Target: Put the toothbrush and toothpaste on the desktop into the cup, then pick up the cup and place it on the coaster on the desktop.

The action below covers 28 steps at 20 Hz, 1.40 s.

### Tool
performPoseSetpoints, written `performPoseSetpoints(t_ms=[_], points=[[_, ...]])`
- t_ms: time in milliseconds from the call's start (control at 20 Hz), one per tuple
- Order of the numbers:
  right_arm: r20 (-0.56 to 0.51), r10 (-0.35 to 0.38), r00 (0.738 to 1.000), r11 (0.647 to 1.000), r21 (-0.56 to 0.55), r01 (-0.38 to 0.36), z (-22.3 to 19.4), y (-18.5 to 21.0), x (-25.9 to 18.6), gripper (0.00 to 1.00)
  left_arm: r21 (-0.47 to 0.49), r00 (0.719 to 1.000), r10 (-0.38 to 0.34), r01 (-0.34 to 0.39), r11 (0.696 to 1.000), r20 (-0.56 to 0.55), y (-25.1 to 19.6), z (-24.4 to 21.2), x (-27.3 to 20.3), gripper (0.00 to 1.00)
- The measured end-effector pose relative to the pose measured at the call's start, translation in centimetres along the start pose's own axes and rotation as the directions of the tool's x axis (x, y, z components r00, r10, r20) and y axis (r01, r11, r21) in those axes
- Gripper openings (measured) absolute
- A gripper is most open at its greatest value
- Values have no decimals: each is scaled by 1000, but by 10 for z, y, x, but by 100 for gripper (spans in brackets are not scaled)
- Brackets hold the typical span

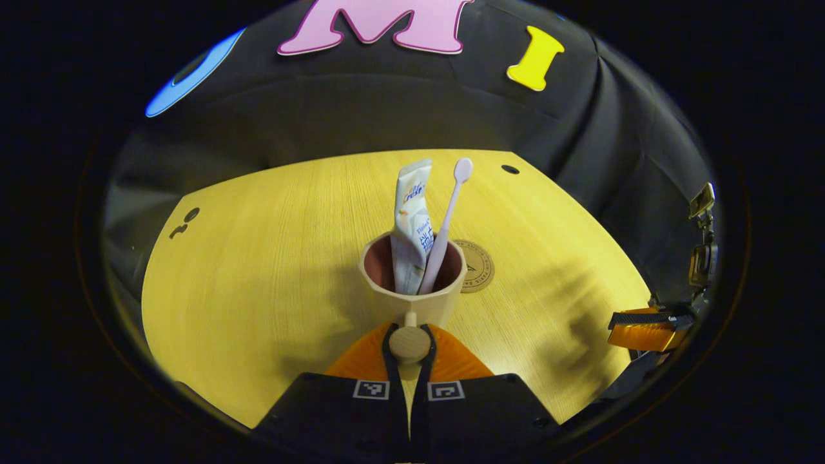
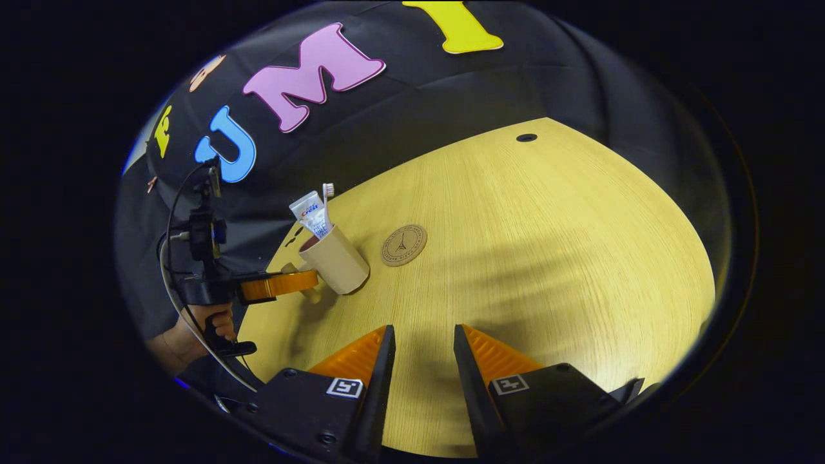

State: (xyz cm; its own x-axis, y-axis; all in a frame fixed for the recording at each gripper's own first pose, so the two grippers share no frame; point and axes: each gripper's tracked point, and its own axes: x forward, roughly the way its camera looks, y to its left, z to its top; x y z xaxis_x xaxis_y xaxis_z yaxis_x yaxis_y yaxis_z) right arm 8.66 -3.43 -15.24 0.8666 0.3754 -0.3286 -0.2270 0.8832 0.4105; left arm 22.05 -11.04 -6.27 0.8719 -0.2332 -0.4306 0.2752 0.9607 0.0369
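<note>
A beige cup [image 1: 412, 293] stands on the wooden table [image 1: 258, 270] with a white toothpaste tube [image 1: 412, 219] and a pale toothbrush [image 1: 449, 216] upright inside it. My left gripper [image 1: 409, 336] is shut on the round knob of the cup's handle [image 1: 409, 343]. Just behind and right of the cup lies the round brown coaster [image 1: 475, 265]. In the right gripper view the cup [image 2: 335, 261] sits left of the coaster [image 2: 404, 245], with the left gripper [image 2: 283, 283] at its handle. My right gripper [image 2: 422, 332] stands open over bare table.
The right gripper [image 1: 648, 328] also shows at the table's right edge in the left gripper view. A hand [image 2: 206, 325] holds the left gripper's grip. Small dark holes [image 2: 526, 137] mark the tabletop near the back. Black cloth hangs behind the table.
</note>
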Motion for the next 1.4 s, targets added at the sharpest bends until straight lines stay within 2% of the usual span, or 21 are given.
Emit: performPoseSetpoints(t_ms=[300,800,900,1000,1100,1250,1400], points=[[18,-3,1000,1000,27,3,6,-4,-4,57,-12,991,34,-35,999,-128,4,-4,9,7],[16,-6,1000,999,31,5,3,0,-5,57,-18,986,58,-62,998,-154,5,0,24,8],[17,-6,1000,999,33,5,3,1,-4,57,4,984,61,-61,998,-167,6,-2,26,10],[19,-4,1000,999,34,4,2,2,-3,57,25,982,61,-57,998,-178,7,-2,27,17],[18,-4,1000,999,35,3,2,3,-3,57,25,980,57,-54,998,-189,6,-3,29,19],[16,-6,1000,999,39,5,1,1,-4,57,-11,946,70,-77,997,-317,10,-32,40,25],[15,-11,1000,999,35,10,0,-2,-6,57,-19,961,82,-90,996,-263,11,-28,44,24]])
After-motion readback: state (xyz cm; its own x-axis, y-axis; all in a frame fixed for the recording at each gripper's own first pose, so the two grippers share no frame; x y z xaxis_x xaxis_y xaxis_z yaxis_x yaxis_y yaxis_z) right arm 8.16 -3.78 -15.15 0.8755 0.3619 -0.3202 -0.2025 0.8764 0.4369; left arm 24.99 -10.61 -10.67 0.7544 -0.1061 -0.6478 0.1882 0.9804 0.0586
